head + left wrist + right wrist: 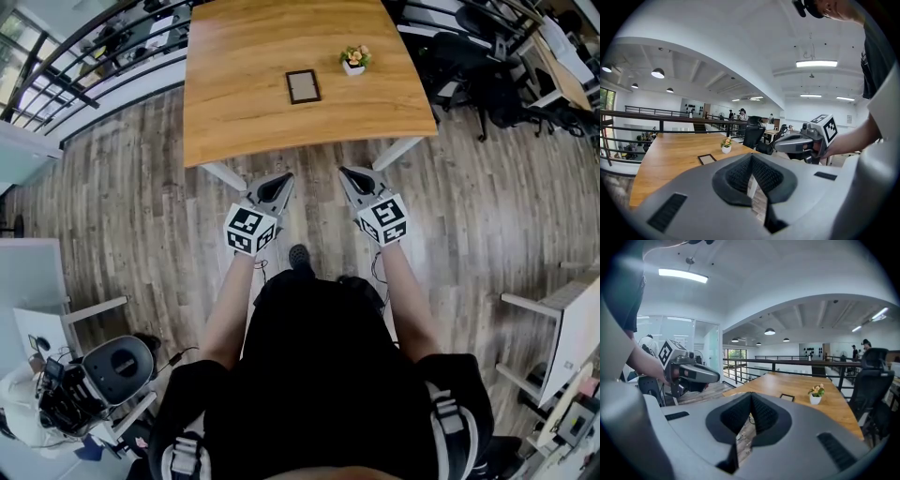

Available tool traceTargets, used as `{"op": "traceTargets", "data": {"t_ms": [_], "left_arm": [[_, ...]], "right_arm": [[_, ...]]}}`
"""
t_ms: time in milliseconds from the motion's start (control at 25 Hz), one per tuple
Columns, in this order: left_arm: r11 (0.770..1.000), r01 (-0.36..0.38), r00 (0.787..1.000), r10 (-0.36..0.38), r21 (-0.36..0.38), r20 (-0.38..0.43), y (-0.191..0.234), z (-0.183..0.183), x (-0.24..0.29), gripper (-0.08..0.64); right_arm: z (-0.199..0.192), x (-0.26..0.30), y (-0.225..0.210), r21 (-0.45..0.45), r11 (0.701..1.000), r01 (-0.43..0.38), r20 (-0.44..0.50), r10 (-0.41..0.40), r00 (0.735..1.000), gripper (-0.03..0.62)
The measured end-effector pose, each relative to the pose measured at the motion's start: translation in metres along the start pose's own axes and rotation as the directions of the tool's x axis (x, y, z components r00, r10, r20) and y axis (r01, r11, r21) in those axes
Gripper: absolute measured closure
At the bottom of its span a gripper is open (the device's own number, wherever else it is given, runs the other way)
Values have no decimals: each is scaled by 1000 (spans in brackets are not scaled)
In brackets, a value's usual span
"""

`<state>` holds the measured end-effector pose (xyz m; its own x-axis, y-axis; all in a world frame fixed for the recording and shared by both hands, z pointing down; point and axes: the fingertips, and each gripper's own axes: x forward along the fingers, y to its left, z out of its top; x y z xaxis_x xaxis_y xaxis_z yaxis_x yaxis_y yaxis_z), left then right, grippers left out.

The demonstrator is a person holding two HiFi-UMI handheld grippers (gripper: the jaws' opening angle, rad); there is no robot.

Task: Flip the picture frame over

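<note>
1. head view: picture frame [302, 86] lies flat on the wooden table [234, 112], near a little flower pot [354, 60].
2. left gripper [279, 180] and right gripper [349, 174] both have jaws pinched together on nothing, hanging over the floor just short of the table edge.

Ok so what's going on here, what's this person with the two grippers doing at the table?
A person stands facing a wooden table, holding the left gripper and the right gripper out in front. Both are shut and empty, over the floor just short of the table's near edge. The picture frame lies flat on the table, beside a small potted plant. Neither gripper touches it, so the flip has not begun.
</note>
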<state>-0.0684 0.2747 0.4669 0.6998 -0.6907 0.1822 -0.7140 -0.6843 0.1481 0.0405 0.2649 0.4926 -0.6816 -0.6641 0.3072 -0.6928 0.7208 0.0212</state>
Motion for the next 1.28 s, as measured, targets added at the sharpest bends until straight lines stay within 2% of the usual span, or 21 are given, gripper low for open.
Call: {"op": "traceTargets", "data": {"t_ms": [760,960,1280], "left_arm": [[1000,15,1000,-15,5,-2,43,-5,-6,540],[1000,24,1000,-24,8,-4,48,-2,-1,540],[1000,2,1000,-2,-1,1,72,5,13,540]], "right_arm": [[8,36,4,18,999,47,23,-48,999,586],[1,37,-11,75,994,80,30,-82,996,586],[7,60,-28,64,996,66,21,-67,998,586]]}}
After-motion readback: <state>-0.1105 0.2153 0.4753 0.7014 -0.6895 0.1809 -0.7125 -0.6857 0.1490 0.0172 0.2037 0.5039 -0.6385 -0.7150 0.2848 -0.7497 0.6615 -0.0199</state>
